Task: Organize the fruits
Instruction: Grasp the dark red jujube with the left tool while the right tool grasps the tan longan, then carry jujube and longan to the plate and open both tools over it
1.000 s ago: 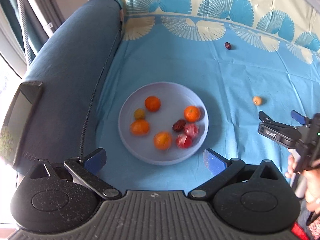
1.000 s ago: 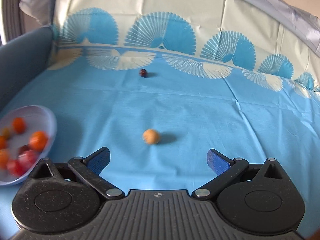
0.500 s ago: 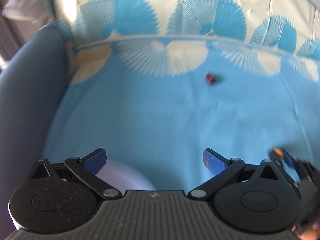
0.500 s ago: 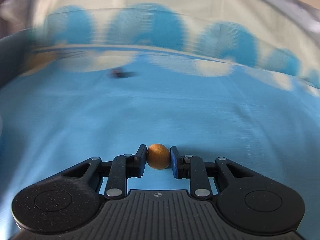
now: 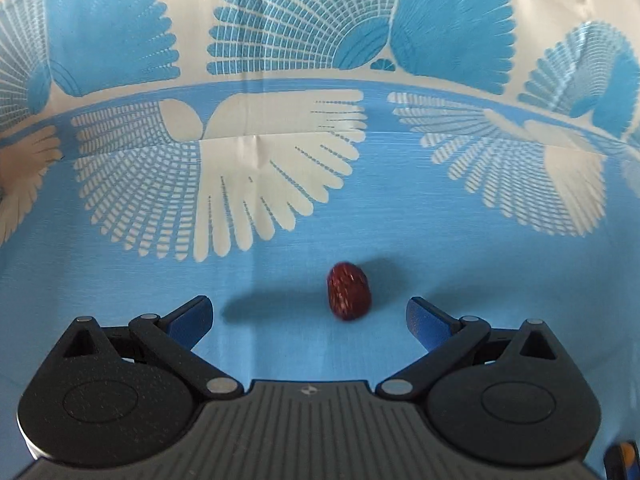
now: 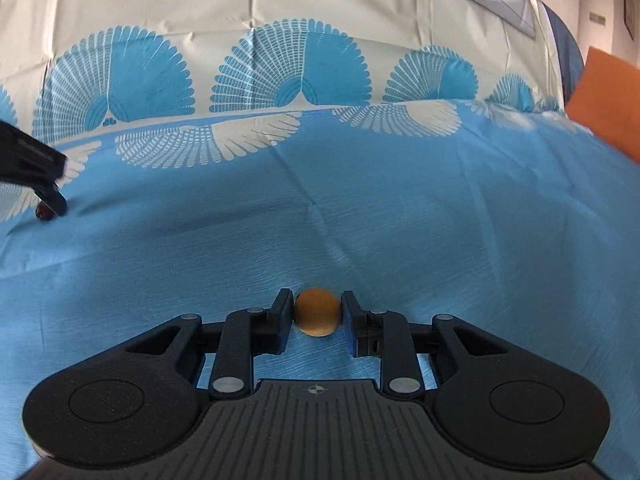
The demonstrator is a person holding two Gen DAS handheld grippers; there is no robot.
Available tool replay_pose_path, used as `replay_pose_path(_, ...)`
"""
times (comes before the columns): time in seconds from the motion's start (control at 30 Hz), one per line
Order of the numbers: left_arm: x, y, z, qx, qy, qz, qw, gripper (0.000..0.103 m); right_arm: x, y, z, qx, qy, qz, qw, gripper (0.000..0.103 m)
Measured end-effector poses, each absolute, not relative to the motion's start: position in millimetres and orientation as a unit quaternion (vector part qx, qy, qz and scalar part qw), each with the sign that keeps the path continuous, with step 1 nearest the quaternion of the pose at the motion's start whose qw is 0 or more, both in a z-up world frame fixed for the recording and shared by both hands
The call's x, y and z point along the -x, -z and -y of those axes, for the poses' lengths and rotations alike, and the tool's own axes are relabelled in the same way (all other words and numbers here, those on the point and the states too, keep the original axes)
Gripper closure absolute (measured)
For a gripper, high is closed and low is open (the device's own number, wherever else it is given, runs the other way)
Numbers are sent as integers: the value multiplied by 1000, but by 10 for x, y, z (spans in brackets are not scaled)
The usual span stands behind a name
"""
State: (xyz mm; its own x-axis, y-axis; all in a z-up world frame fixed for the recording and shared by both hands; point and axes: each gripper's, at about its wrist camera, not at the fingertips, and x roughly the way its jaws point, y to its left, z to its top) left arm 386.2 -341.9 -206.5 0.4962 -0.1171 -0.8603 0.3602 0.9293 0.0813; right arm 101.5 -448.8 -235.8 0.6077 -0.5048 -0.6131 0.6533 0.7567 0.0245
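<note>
A small dark red fruit (image 5: pixel 349 297) lies on the blue patterned cloth (image 5: pixel 480 264), just ahead of my open left gripper (image 5: pixel 309 314) and a little right of its middle. My right gripper (image 6: pixel 317 314) is shut on a small round orange-tan fruit (image 6: pixel 317 316), held between both pads just above the cloth. In the right wrist view the left gripper (image 6: pixel 46 196) shows at the far left edge, beside the dark red fruit (image 6: pixel 42 213). The plate of fruits is out of view.
The cloth rises up a backrest (image 6: pixel 280 20) behind the flat area. An orange cushion (image 6: pixel 604 100) stands at the far right. Creases (image 6: pixel 320 220) run across the cloth's middle.
My left gripper has moved away from the plate and forward to the dark red fruit, which now lies just ahead of its open jaws. My right gripper closed on the orange-tan fruit and still holds it.
</note>
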Motion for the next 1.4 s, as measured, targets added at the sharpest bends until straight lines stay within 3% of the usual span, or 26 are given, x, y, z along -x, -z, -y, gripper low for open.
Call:
replay_pose_path(0.03, -3881, 2072, 3424, -125, 138, -477, 859, 5, -1011, 2358, 4488, -123, 326, -300, 888, 75)
replay_pose_path(0.07, -3857, 2040, 3394, -121, 143, -466, 864, 17, -1011, 2359, 4481, -122, 327, -301, 888, 75)
replay_pose_path(0.1, -3838, 2012, 3378, -113, 157, -458, 868, 52, -1027, 2354, 4499, -122, 326, -301, 888, 75)
replay_pose_path(0.13, -3814, 1970, 3354, -100, 166, -458, 868, 80, -1023, 2348, 4509, -124, 325, -300, 888, 76)
replay_pose_path(0.33, -3282, 1631, 3140, -129, 180, -434, 873, 81, -953, 2267, 4514, -131, 329, -266, 896, 76)
replay_pose_path(0.43, -2802, 1281, 2713, -113, 188, -435, 873, 81, -853, 2222, 4488, -116, 339, -246, 901, 76)
replay_pose_path(0.53, -2241, 925, 2153, -77, 191, -445, 872, 81, -697, 2125, 4429, -118, 345, -278, 889, 76)
replay_pose_path(0.77, -1164, 339, 948, -37, 160, -467, 869, 81, 142, 1164, 3772, -133, 229, -262, 928, 76)
replay_pose_path(0.93, -509, 3, 394, -52, 126, -441, 887, 81, 791, 610, 3086, -126, 112, -263, 950, 76)
replay_pose_path(1.4, 505, -236, -243, -9, 135, -398, 907, 81, 1565, 60, 1831, -48, -41, -270, 961, 76)
